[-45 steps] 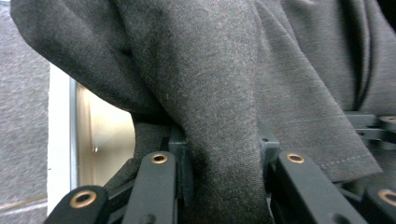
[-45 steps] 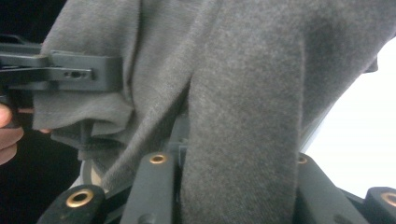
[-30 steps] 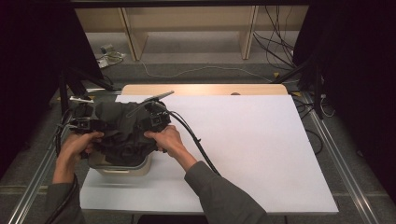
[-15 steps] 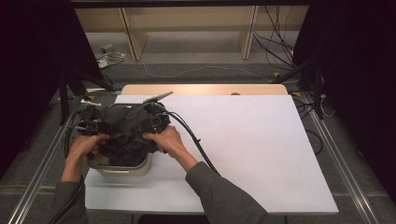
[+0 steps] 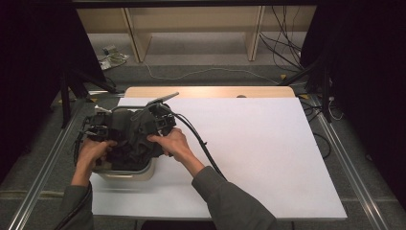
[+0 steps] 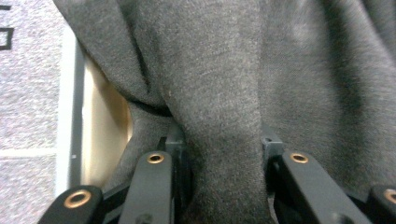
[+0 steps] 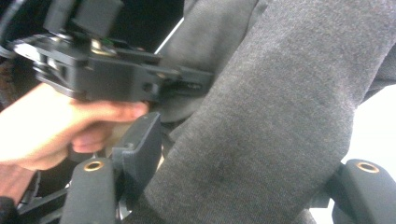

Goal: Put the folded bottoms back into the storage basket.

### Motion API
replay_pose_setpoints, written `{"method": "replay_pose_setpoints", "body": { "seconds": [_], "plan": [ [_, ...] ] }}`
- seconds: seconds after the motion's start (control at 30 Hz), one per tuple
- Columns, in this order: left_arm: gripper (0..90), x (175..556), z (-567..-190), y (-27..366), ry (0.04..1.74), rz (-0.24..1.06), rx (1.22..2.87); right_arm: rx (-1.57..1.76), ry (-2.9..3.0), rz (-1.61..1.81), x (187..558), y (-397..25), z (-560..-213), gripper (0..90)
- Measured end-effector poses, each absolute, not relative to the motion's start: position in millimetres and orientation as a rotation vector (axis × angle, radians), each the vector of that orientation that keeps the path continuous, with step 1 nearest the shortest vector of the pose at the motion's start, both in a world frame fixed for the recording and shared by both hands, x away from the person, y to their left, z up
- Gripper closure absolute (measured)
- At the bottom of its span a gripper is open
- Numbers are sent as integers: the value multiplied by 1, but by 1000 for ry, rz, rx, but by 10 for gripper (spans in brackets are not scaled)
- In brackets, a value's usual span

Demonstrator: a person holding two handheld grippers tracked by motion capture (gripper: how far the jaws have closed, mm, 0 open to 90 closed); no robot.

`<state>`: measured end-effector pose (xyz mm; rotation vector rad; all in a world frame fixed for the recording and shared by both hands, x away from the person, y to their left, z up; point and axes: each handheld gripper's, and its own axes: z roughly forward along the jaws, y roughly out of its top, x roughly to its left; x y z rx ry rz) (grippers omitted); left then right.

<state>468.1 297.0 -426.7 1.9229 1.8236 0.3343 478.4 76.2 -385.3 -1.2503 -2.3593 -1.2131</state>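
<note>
The desk (image 5: 249,143) lies bare right of the bin (image 5: 125,172); grey cloth (image 5: 129,136) chokes the bin's mouth.

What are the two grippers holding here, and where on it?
Both hold the dark grey cloth above the bin: left gripper pinches a fold, right gripper a thicker bunch.

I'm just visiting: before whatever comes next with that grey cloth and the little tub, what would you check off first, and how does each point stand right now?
1. Left gripper has cloth between its jaws: ok; a thick fold of the grey cloth runs between them.
2. Right gripper has cloth between its jaws: ok; a broad fold fills the gap.
3. Cloth is over the white tub: ok in the high view.
4. All of the cloth is inside the tub: not ok; the bundle stands above the rim.
5. Tub sits flat on the white table: ok, it looks level.
6. Tub has spare room: cannot tell; the cloth hides its inside.
</note>
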Motion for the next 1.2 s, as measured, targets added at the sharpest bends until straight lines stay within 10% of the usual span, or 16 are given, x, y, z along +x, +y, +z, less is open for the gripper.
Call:
{"method": "replay_pose_setpoints", "body": {
  "seconds": [0.33, 0.63, 1.2],
  "plan": [
    [591, 473, -440, 298, 1863, 297, 1927, -1239, -2358, -1226, 477, 75, -383, 304],
    [394, 453, -376, 321, 1773, 306, 1850, -1268, -2339, -1274, 479, 70, -378, 258],
    [855, 457, -394, 317, 1781, 304, 1900, -1255, -2336, -1306, 482, 57, -368, 268]
  ]
}}
